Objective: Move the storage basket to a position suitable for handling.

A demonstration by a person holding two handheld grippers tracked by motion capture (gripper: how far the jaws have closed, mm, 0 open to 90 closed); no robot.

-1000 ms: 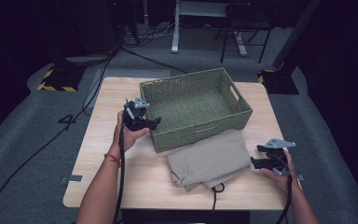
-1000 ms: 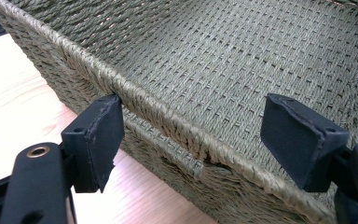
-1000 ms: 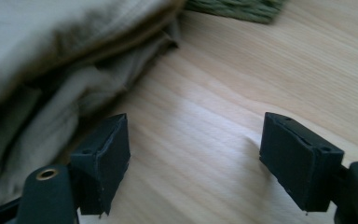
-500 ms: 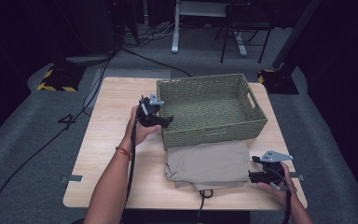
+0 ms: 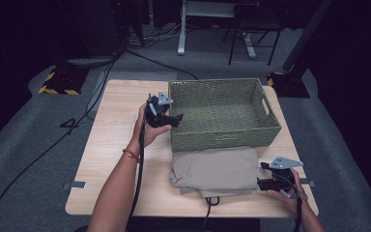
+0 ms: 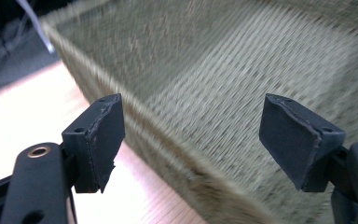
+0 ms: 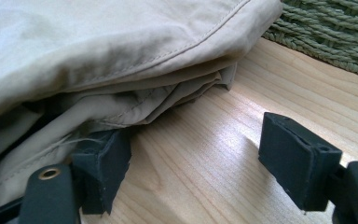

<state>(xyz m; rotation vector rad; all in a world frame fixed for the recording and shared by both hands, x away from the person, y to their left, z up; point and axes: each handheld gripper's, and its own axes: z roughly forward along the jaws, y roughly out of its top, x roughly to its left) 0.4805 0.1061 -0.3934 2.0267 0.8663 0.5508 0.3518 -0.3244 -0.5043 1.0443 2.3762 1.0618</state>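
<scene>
The left tongs [image 5: 178, 119] are wide apart with nothing gripped. In the left gripper view the left wall of the basket [image 6: 177, 158] runs between the two jaws, but the picture is blurry, so it is hard to say if a pad touches it. From above, these tongs sit at the basket's [image 5: 222, 137] left wall, near its front corner, pointing over the rim. The right tongs [image 5: 260, 183] are wide apart too and lie low on the worktop [image 5: 111, 140]. One jaw is tucked just under the edge of the folded cloth [image 7: 98, 51]; the other is on bare wood. The tan cloth [image 5: 215, 170] lies on the worktop right in front of the basket, touching its front wall.
</scene>
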